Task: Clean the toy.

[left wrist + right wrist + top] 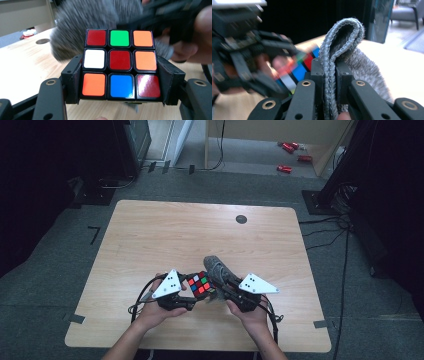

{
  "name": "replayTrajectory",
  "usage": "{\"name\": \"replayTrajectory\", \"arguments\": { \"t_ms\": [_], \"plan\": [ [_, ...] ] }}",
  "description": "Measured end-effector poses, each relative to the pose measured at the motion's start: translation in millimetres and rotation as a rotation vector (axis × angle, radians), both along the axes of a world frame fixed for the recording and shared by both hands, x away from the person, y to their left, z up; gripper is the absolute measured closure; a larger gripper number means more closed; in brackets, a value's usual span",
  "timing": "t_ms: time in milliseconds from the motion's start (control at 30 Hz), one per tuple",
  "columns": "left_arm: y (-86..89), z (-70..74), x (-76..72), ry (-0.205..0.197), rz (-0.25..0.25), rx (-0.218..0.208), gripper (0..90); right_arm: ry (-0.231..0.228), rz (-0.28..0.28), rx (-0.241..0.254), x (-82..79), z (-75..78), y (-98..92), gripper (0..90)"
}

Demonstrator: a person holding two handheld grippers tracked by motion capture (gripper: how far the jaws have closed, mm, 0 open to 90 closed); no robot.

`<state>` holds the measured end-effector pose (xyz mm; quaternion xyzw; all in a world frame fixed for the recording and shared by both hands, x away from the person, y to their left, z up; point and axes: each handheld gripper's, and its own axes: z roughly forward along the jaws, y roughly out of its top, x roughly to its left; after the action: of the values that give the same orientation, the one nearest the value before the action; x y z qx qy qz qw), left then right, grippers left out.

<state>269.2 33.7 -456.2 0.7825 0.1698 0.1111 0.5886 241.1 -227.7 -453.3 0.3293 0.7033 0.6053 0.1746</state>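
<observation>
Left claw (pixel 120 75) clamps a scrambled puzzle cube (pixel 120 65); right claw (pixel 329 75) pinches a folded grey cloth (pixel 342 42). No writing is legible.

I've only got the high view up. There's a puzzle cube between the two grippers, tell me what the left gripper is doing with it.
Observer: The left gripper is shut on the puzzle cube, one jaw pressed on each side of it.
Operator: Which colour is at the middle of the face its camera sees?
Observer: Dark red, with green above it and blue below it.
Operator: And the grey thing on the right?
Observer: It is a grey cloth, folded over in a loop, and the right gripper is shut on the doubled layers.
Operator: Is the cloth touching the cube?
Observer: In the left gripper view the cloth sits right behind the cube's top edge; whether they touch I cannot tell.
</observation>
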Motion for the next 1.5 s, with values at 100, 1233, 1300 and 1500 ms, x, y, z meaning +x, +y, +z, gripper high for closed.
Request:
{"name": "replayTrajectory", "arguments": {
  "t_ms": [100, 1233, 1300, 1500],
  "plan": [
    [0.8, -1.3, 1.0, 0.001, -0.001, 0.003, 35.0, 0.019, 0.018, 0.057, 0.7, 3.5, -2.3, 81.4],
    [14.3, 0.2, 12.9, 0.057, 0.137, -0.003, 34.9, 0.234, -0.358, -0.197, 32.8, -45.1, -50.9, 70.8],
    [15.3, 0.7, 13.4, 0.059, 0.141, -0.005, 35.0, 0.23, -0.362, -0.184, 33.1, -44.0, -53.8, 63.8],
    [17.5, 1.0, 17.3, 0.096, 0.183, -0.005, 35.0, 0.146, -0.333, -0.146, 29.7, -31.8, -60.2, 50.8]
  ]
}}
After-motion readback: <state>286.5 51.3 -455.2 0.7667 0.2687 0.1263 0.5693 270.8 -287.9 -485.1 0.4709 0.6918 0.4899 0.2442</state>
